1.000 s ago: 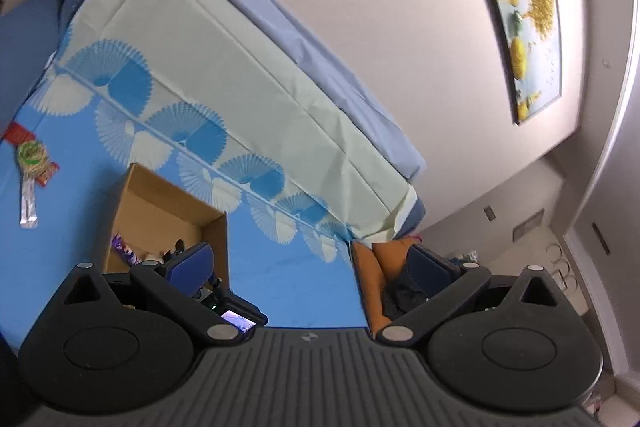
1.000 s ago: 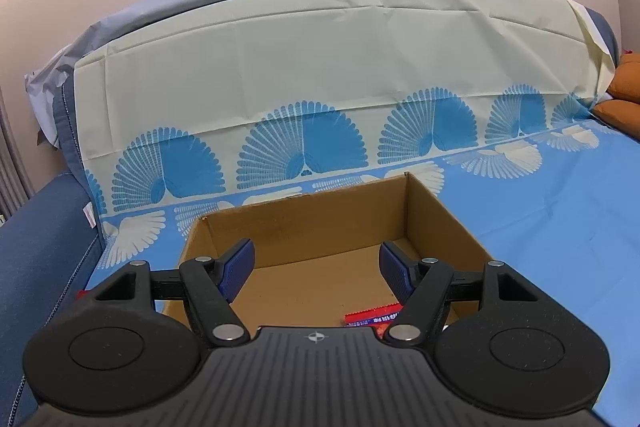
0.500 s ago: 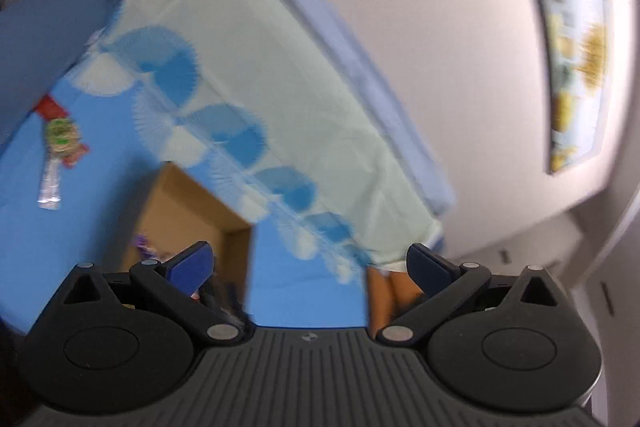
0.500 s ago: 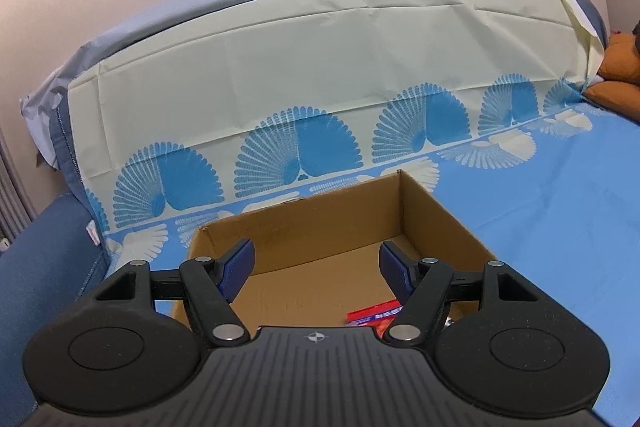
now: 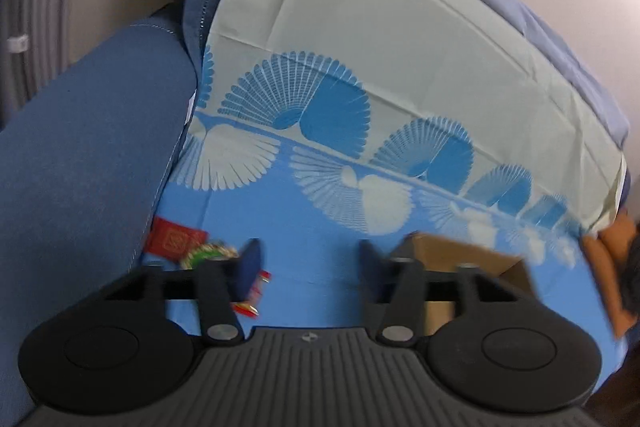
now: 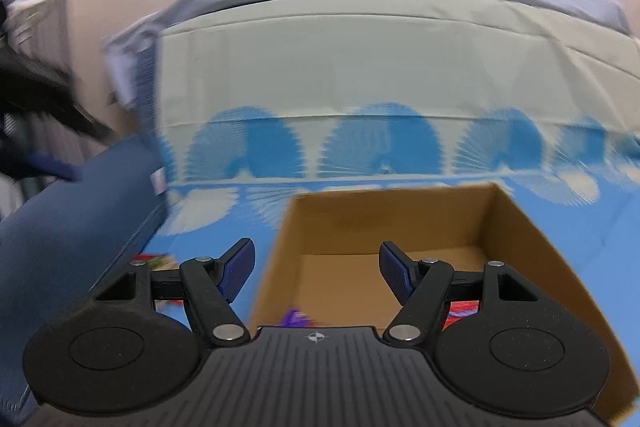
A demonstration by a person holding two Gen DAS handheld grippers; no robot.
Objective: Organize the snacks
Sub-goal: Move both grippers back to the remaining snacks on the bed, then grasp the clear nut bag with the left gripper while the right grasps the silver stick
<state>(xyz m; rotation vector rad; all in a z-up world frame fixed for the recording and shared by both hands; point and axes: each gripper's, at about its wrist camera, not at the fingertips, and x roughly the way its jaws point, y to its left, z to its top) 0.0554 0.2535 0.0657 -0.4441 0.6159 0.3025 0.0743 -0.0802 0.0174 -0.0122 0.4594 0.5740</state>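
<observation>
A brown cardboard box stands open on the blue patterned cloth; it also shows in the left wrist view. Inside it lie a purple snack and a red packet. My right gripper is open and empty above the box's near left wall. My left gripper is open and empty above the cloth, left of the box. Loose snacks lie by its left finger: a red packet, a green-and-gold round snack and a red-and-yellow wrapper.
A dark blue sofa armrest rises on the left, also seen in the right wrist view. The cloth-draped backrest stands behind. An orange cushion lies at the far right. The left gripper's body crosses the right view's left edge.
My left gripper has swung left and down from the wall toward the loose snacks by the armrest. My right gripper has shifted left over the box's left wall. Both stay open.
</observation>
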